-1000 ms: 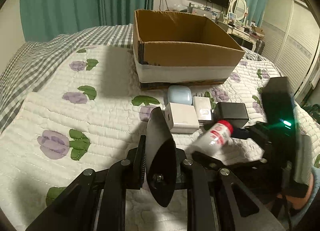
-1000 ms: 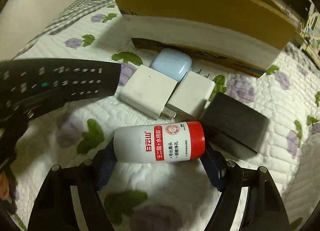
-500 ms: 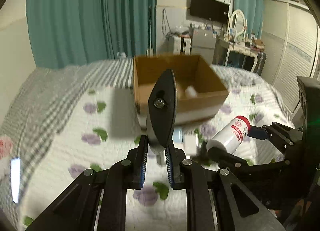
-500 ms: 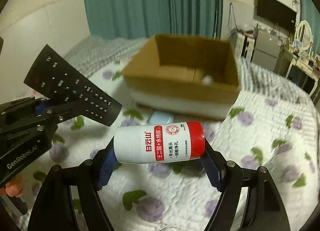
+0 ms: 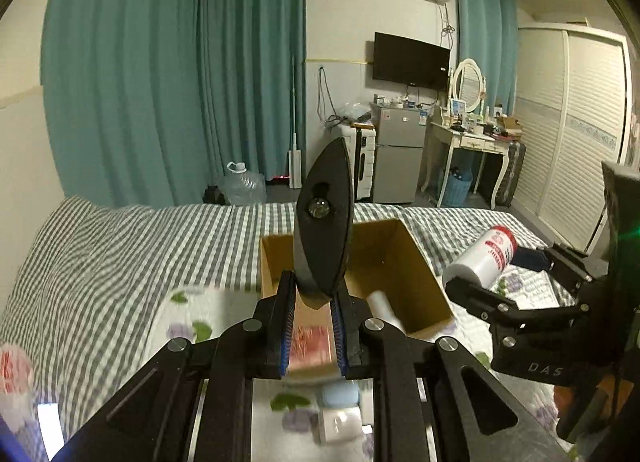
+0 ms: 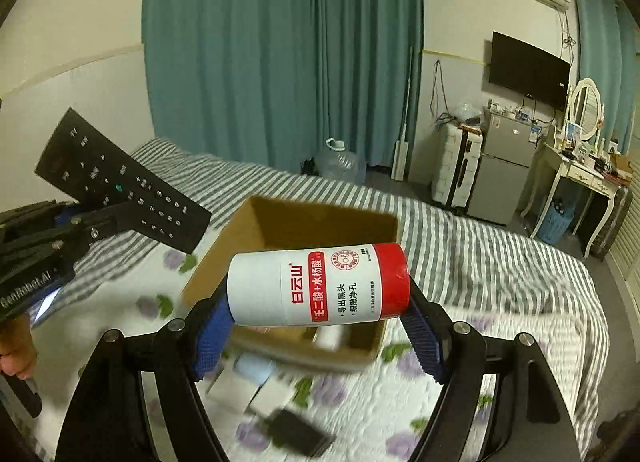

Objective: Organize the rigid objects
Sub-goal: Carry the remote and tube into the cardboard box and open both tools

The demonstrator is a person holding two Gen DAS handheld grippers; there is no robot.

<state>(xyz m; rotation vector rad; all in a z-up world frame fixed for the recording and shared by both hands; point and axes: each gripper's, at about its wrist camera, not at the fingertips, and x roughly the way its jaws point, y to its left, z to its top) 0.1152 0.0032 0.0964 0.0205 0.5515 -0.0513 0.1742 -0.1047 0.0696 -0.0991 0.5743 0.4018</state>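
My left gripper [image 5: 314,326] is shut on a black remote control [image 5: 323,222], held edge-on and upright above the bed; the remote also shows in the right wrist view [image 6: 120,182]. My right gripper [image 6: 316,326] is shut on a white tube with a red cap [image 6: 320,286], held sideways; the tube also shows in the left wrist view [image 5: 482,258]. An open cardboard box [image 5: 404,262] sits on the bed below and ahead of both grippers, also in the right wrist view [image 6: 280,222]. A small white item [image 5: 382,302] lies inside it.
On the flowered quilt [image 6: 400,402] in front of the box lie a light blue case [image 6: 252,366], white chargers [image 6: 272,398] and a black block [image 6: 296,434]. Teal curtains [image 5: 180,82], a fridge and a dressing table stand beyond the bed.
Both grippers have risen well above the bed with the remote and the tube still held. The box and loose items now lie lower in both views.
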